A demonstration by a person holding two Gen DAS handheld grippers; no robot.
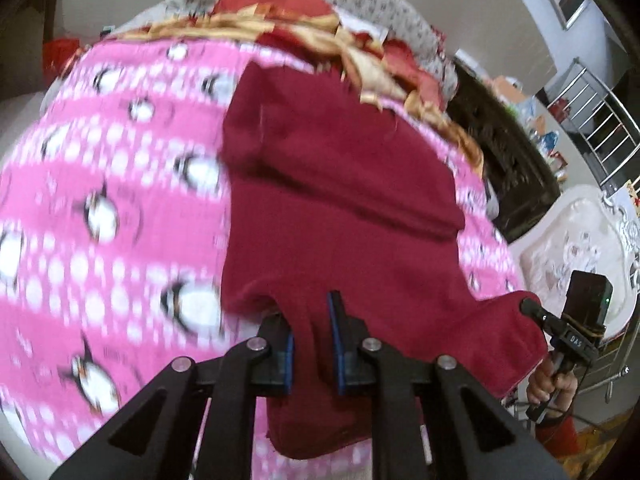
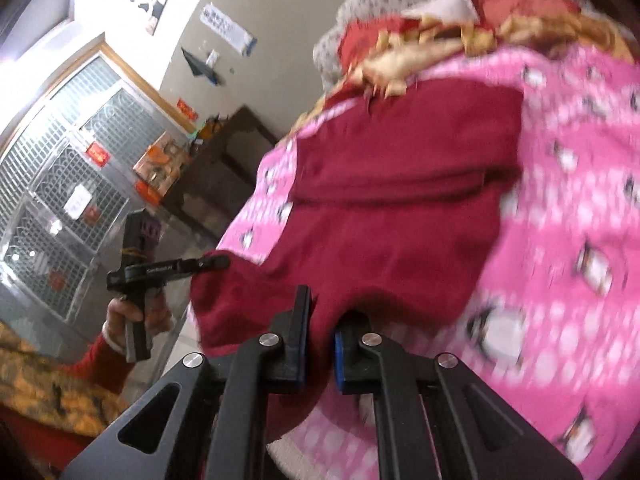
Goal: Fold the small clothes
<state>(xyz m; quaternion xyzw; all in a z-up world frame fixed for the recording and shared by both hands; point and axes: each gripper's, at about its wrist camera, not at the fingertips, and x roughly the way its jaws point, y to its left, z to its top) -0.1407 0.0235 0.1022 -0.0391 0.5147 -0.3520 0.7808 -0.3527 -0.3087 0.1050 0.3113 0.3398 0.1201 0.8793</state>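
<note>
The dark red garment lay spread ahead of both tongs on a pink penguin-print blanket, its near edge lifted. The left gripper was clamped on one near corner, and the right gripper pinched the other corner between its blue pads.

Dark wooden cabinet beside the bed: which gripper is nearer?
Right. The right gripper pinches the red garment at its corner on the cabinet side; the left gripper pinches the other near corner.
</note>
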